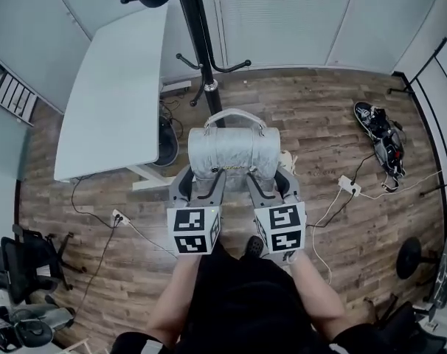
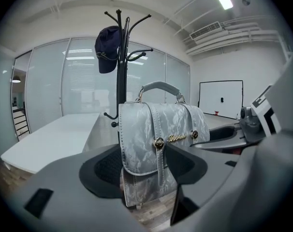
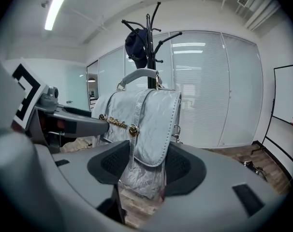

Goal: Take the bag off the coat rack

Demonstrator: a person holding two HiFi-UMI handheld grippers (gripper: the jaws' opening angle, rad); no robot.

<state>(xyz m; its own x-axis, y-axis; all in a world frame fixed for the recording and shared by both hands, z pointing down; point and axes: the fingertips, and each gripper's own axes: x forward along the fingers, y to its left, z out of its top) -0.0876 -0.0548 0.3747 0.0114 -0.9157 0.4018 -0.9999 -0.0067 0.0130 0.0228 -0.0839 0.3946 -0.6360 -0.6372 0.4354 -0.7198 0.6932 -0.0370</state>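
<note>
Clearly, the silver-grey bag [image 1: 233, 152] was held up just in front of the coat rack [image 1: 201, 46], above the wooden floor [image 1: 334, 124], its handle standing free. The left hand-held gripper [image 1: 198, 181] clamped one end and the right hand-held gripper [image 1: 272, 183] the other, jaws wide around its body. A dark cap [image 2: 107, 50] hung on the rack.

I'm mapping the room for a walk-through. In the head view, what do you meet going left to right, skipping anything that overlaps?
Going right: chair → table → bag → power strip right of the bag.
</note>
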